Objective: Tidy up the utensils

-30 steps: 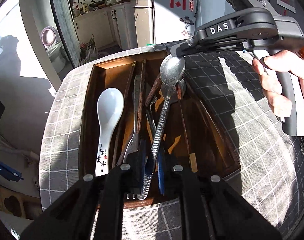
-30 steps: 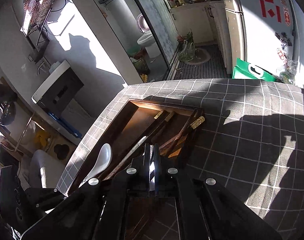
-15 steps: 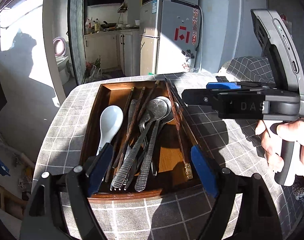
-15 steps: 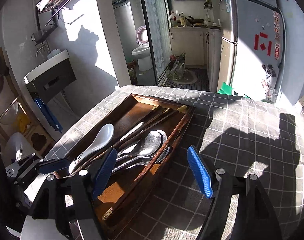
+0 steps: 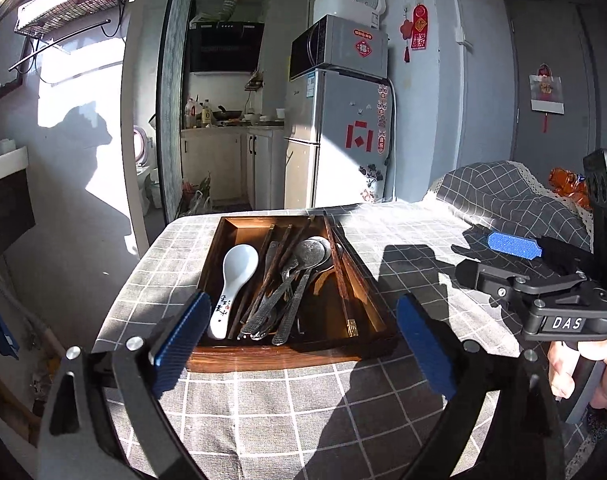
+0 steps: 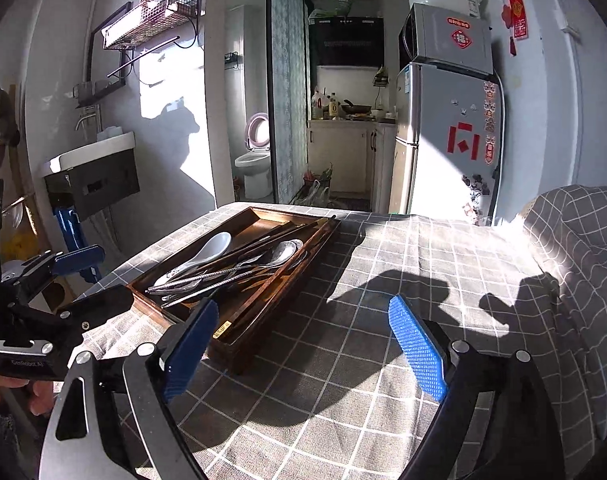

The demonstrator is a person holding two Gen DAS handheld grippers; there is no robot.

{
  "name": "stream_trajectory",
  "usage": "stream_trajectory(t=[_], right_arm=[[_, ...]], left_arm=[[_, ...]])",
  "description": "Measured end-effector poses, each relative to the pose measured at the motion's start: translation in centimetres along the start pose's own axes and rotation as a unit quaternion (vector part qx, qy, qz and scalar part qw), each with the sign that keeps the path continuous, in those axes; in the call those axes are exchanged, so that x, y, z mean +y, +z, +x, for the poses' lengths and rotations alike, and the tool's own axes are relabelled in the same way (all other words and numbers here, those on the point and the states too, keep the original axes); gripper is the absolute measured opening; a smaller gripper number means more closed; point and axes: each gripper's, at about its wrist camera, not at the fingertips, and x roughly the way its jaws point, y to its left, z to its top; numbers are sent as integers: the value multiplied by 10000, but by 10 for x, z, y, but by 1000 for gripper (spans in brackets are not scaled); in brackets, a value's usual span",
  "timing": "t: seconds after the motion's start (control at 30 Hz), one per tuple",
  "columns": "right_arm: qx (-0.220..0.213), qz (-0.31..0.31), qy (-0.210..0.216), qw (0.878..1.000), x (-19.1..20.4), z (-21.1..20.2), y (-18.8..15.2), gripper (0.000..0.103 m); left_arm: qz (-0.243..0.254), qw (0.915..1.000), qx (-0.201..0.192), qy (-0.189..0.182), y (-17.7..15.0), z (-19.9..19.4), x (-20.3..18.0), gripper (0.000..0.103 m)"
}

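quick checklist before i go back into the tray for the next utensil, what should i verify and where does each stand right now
1. Left gripper empty: ok, its fingers are opening and nothing is between them.
2. Right gripper empty: ok, fingers opening, only tablecloth behind the gap.
3. Both grippers clear of the wooden tray: ok, they sit back from its near edge.
4. Utensils inside the tray: ok, the white spoon, metal spoons and chopsticks all lie within the walls.
5. Utensils sorted by type: not ok, metal pieces and chopsticks overlap in a heap in the middle.
6. Every piece counted: cannot tell, the heap hides what is underneath.
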Motion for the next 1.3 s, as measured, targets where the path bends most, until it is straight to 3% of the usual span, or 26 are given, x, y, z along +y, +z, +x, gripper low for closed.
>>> stream_trajectory(t=[0.23,0.37,1.3], right_arm=[[-503,-138,-296,9982,7,-16,-11,93],[-617,-7,-516,9968,2,-20,-12,100],[-617,10,-688,9957,3,-21,-16,100]], left_arm=[[209,9992,-247,219,-2,-7,-10,100],[239,9990,-259,262,-2,-6,-9,100],[148,9984,-318,443,-6,-12,-8,100]])
